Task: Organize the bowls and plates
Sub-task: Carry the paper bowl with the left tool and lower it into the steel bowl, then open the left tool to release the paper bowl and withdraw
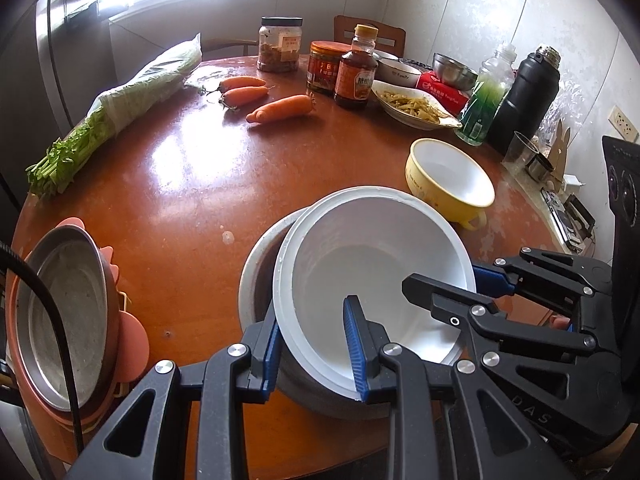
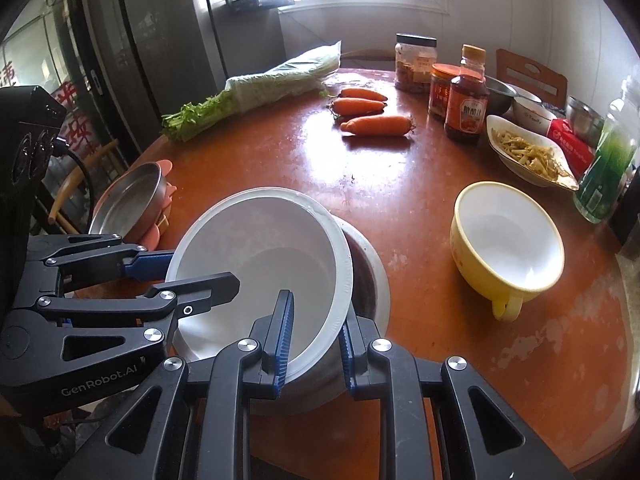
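A white bowl [image 1: 372, 264] [image 2: 260, 252] is tilted over a grey bowl [image 1: 256, 276] [image 2: 368, 276] near the table's front edge. My left gripper [image 1: 316, 344] is shut on the white bowl's near-left rim. My right gripper [image 2: 314, 344] is shut on its near-right rim; it also shows in the left wrist view [image 1: 452, 284]. The left gripper also shows in the right wrist view [image 2: 188, 276]. A yellow bowl [image 1: 450, 178] [image 2: 508, 246] with a handle stands to the right. A steel plate [image 1: 68, 312] [image 2: 128, 204] lies on a pink holder at the left.
On the round brown table [image 1: 192, 200] lie several carrots [image 1: 280, 109], bagged celery [image 1: 120, 108], jars and a sauce bottle [image 1: 356, 68], a dish of food [image 1: 416, 106], steel bowls [image 1: 454, 68], a green bottle [image 1: 484, 100] and a black flask [image 1: 524, 96].
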